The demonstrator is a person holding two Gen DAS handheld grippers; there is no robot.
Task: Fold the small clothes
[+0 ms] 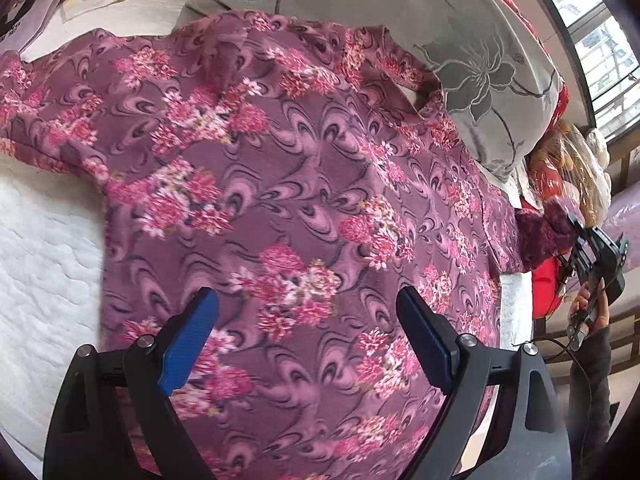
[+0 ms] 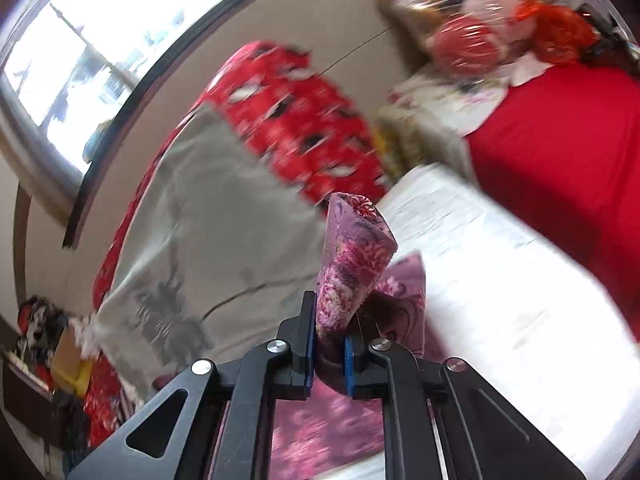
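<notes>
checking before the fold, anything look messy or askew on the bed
Mostly tidy: the floral garment lies fairly flat on the white bedding. One sleeve end is bunched up off the bed, pinched in the right hand-held gripper. Loose papers lie near its far edge.

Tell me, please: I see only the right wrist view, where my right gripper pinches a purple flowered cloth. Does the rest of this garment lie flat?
Observer: Mostly. The flowered garment lies spread on the white quilted cover. Only the sleeve held in the right gripper is lifted, at the bed's edge.
Operator: Where is the left gripper?
Observer: The left gripper hovers over the garment's lower part, jaws wide open, with nothing between them.
Operator: Does anything lie on the garment?
Observer: Nothing that I can see. A grey flowered pillow lies just beyond its neckline.
</notes>
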